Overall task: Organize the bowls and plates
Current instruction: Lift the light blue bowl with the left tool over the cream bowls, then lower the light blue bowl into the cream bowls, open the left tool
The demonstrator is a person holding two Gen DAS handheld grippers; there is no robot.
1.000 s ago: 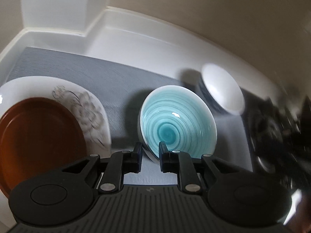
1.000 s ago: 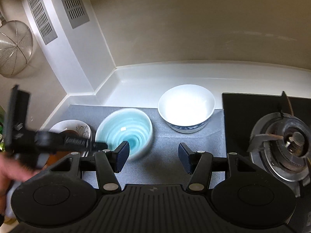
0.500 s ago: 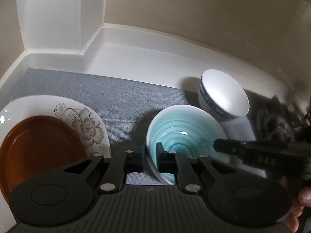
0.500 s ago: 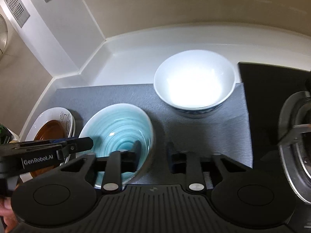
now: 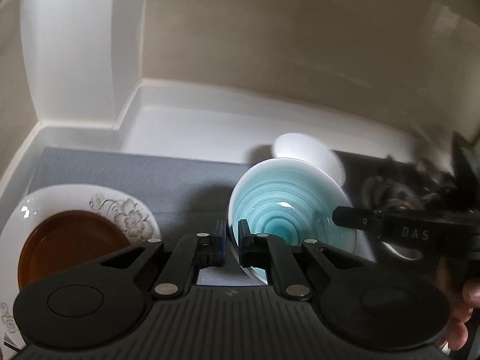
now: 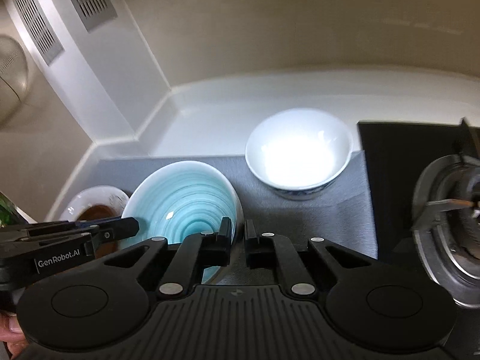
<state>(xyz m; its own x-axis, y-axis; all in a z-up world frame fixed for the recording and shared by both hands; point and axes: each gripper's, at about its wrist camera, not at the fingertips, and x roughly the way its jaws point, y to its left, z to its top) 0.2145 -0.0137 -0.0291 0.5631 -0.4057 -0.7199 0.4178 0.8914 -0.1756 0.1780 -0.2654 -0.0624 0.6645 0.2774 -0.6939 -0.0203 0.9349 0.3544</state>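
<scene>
A turquoise bowl with a spiral glaze [image 5: 288, 207] [image 6: 183, 195] hangs tilted above the grey mat [image 5: 135, 171]. My left gripper [image 5: 231, 240] is shut on its left rim. My right gripper [image 6: 238, 240] is shut on its right rim and also shows in the left wrist view [image 5: 345, 225]; the left one shows in the right wrist view [image 6: 132, 228]. A white bowl with blue outside [image 6: 298, 153] [image 5: 309, 153] stands behind on the mat. At the left, a brown plate [image 5: 69, 243] lies on a white flowered plate [image 5: 126, 213].
A black gas hob with a burner [image 6: 447, 219] lies right of the mat. The white counter [image 6: 240, 114] meets the beige wall behind. A white vented column [image 6: 72, 27] stands at the back left.
The right gripper has closed on the turquoise bowl's right rim. Both grippers have lifted the bowl off the mat and tilted it; both views are blurred by the motion.
</scene>
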